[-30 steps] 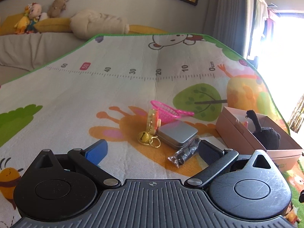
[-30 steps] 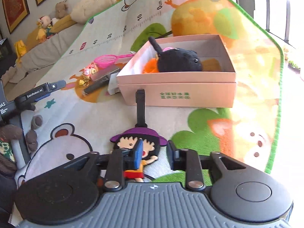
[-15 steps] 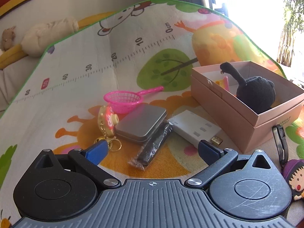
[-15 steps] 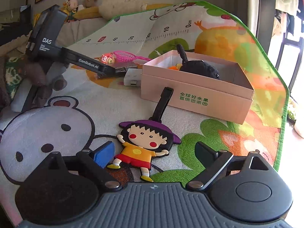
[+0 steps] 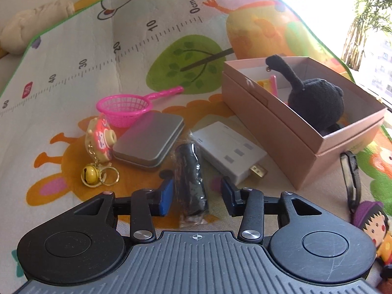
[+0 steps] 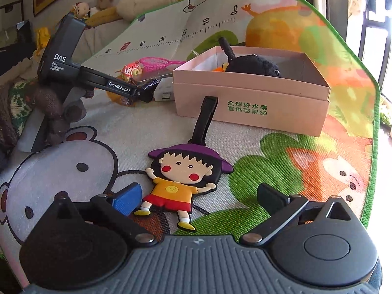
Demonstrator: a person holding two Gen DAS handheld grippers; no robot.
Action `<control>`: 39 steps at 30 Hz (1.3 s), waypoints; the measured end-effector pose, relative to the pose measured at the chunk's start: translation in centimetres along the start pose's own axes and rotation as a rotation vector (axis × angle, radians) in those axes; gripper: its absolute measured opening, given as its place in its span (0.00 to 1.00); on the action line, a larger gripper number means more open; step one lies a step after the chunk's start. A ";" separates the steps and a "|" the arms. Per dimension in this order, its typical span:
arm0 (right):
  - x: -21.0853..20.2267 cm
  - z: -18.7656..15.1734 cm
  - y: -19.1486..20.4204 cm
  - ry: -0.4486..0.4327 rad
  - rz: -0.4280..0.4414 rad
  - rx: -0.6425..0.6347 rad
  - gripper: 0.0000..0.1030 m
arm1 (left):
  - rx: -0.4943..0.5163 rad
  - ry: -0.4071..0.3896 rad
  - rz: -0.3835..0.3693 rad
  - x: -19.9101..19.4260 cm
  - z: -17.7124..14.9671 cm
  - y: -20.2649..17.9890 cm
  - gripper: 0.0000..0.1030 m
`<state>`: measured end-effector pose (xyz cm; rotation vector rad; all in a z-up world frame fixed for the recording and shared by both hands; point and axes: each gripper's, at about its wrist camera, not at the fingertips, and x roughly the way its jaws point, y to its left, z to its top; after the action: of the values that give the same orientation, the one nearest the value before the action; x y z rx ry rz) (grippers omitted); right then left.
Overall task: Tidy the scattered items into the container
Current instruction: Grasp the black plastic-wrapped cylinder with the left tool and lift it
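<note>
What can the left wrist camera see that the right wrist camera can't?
Only the left wrist view: the grey tin, the yellow bell with its rings, and the black packet clearly. Only the right wrist view: green lettering on the pink box and small dolls in the background. Both: that box, the black plush toy inside it, the pink net and the cartoon girl tag.

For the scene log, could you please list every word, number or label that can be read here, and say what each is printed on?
"0cm", "10", "20", "30", "40", "50", "60": ruler printed on the play mat.
"DAS": body of the left gripper.
"GenRobot.AI": its arm.
"全球好水果 / 直供百果园": green print on the pink box.
Small lines under "DAS": too small to read surely.
Marks on the white adapter: unreadable.
</note>
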<state>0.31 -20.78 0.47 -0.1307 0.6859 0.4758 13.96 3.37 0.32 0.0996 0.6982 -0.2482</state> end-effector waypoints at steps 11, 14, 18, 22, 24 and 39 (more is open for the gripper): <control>0.1 0.0 0.2 0.004 -0.009 -0.004 1.00 | -0.045 -0.052 -0.053 -4.8 -2.8 -2.1 0.96; 0.0 0.0 0.1 0.002 -0.011 0.005 1.00 | -0.156 -0.062 -0.045 -3.4 -1.2 -1.3 0.95; -0.1 -0.1 -0.1 -0.003 -0.013 0.016 1.00 | -0.154 -0.066 0.032 -0.8 0.6 -1.5 0.51; -0.1 -0.1 -0.3 -0.007 -0.008 0.033 1.00 | -0.129 -0.040 0.047 0.8 0.9 -1.4 0.41; -0.2 -0.1 -0.4 -0.010 -0.002 0.041 1.00 | -0.105 -0.032 0.053 0.9 0.6 -1.4 0.42; -0.4 -0.1 -0.5 -0.008 -0.007 0.042 1.00 | 0.064 0.015 0.016 -6.8 -5.2 -1.0 0.35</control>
<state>0.26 -21.39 0.61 -0.0916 0.6875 0.4552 5.41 4.62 0.73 0.1682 0.7044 -0.2549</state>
